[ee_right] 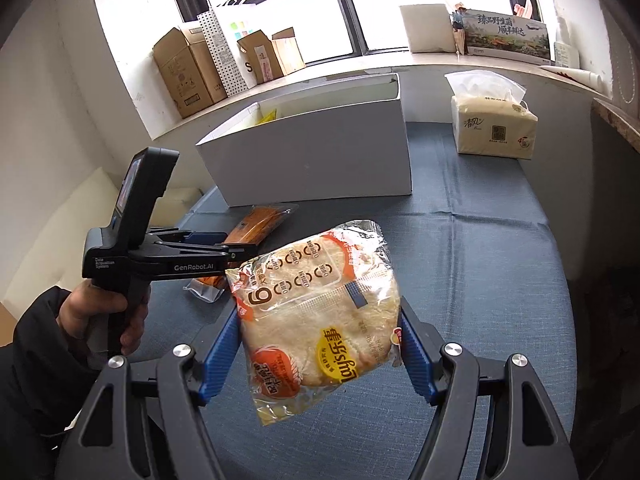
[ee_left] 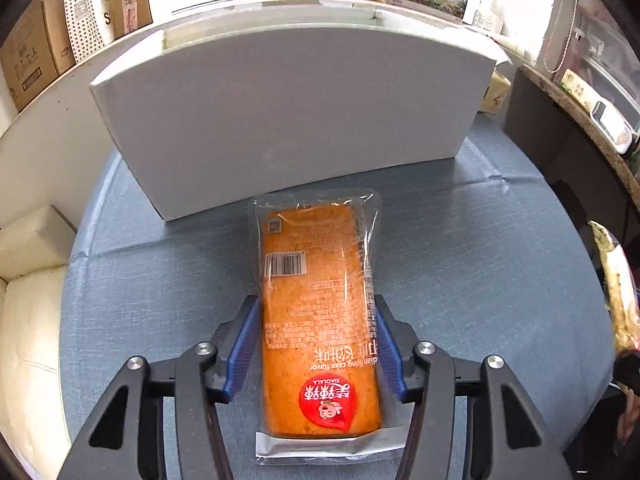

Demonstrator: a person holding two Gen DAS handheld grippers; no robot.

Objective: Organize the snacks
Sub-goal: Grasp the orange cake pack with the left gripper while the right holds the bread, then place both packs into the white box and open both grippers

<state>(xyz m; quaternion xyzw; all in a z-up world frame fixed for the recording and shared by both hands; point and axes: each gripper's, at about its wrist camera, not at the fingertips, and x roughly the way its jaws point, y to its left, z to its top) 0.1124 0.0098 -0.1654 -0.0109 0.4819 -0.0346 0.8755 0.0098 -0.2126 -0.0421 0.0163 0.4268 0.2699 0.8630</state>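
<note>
An orange flat-cake snack pack (ee_left: 312,248) in clear wrap lies lengthwise on the blue tablecloth, just in front of the white box (ee_left: 288,120). My left gripper (ee_left: 316,304) straddles the pack's near half, its blue pads pressed against both long sides. In the right wrist view the same pack (ee_right: 260,220) shows under the left gripper (ee_right: 236,245), held by a person's hand (ee_right: 80,308). My right gripper (ee_right: 320,316) is shut on a clear Lay's chip bag (ee_right: 320,276), held tilted above the cloth. The white box (ee_right: 312,156) stands open at the top with a yellow packet (ee_right: 267,117) inside.
A tissue pack (ee_right: 494,128) sits on the blue tablecloth (ee_right: 480,240) right of the box. Cardboard cartons (ee_right: 188,72) and a printed gift box (ee_right: 506,38) line the window sill behind. A cream sofa (ee_left: 28,320) borders the table's left side, a dark counter (ee_left: 560,152) its right.
</note>
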